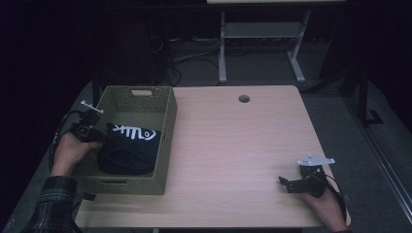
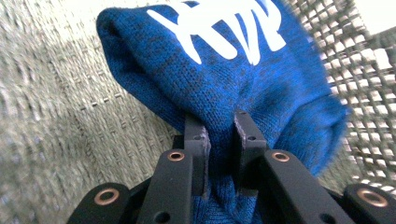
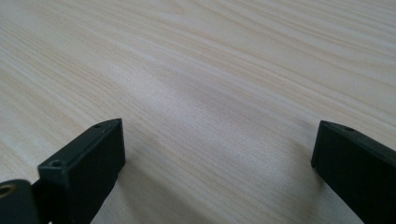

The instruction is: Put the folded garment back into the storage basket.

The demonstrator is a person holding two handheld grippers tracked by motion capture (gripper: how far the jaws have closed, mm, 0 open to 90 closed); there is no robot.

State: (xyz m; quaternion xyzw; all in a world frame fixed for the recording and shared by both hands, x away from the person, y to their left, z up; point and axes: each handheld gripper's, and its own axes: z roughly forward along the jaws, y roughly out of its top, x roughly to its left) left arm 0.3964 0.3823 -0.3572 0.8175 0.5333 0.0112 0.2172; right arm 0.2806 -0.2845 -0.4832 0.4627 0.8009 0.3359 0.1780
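Holding the blue knit garment (image 2: 224,79) in my left gripper (image 2: 219,140), inside the woven basket (image 1: 167,145) at the left end of the table (image 1: 233,145). In the left gripper view the two jaws stand close together with a fold of the knit pinched between the pads, cloth bulging above and below the pinch, so I read this as a firm clamp on fabric rather than a loose touch. The grip sits on an edge fold, not on the white print (image 2: 215,32); a bunched fold gives the pads something thick to bite on, which is probably why it holds with the jaws not fully together.

From the high view the garment (image 1: 128,148) lies in a heap on the basket floor, toward the near wall, print facing up. My left hand (image 1: 73,150) comes over the basket's left rim, with the left gripper (image 1: 94,136) angled down into it. Judgement: the cloth is either just being set down or just being picked up; from the pictures alone I cannot tell which.

Right gripper (image 3: 217,154): jaws wide apart, nothing between them, bare wood grain beneath. In the high view it (image 1: 291,184) rests low at the near right corner of the table, well apart from the basket, parked out of the way since a one-handed pinch is enough for a soft, light item.

Risk noted: knit may snag on the basket weave if lifted close to the wall.
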